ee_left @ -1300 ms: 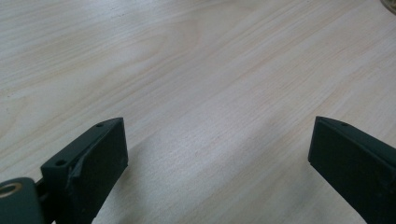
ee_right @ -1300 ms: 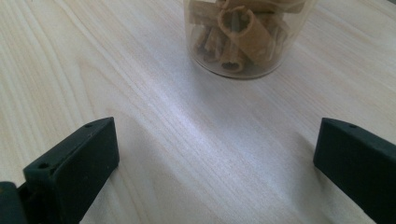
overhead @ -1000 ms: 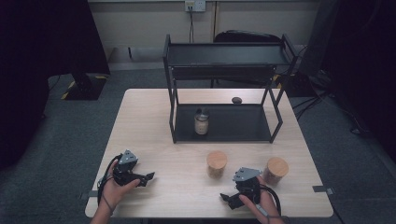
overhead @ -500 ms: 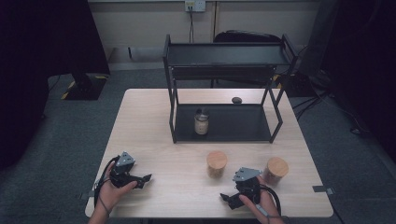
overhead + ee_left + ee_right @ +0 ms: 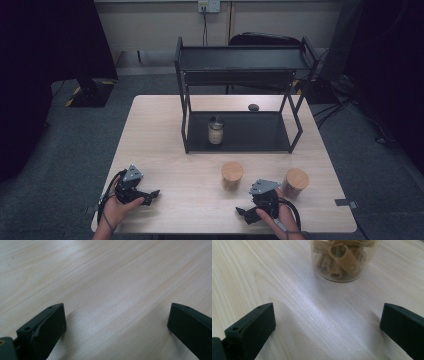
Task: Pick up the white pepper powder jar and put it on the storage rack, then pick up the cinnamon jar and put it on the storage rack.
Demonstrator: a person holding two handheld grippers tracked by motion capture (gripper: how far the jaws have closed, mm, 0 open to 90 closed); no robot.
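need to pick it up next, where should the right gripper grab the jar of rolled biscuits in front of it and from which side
Grip the jar low on its clear round wall, below the wooden lid. It stands upright on the table, so a level approach from the person's side probably suits it, one jaw on each flank. The right gripper is open with bare table between it and the jar.

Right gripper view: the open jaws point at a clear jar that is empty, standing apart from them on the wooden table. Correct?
Not quite. The right gripper view shows the jar filled with rolled tan pieces, not empty. The rest holds: jaws open, jar apart, standing on the table.
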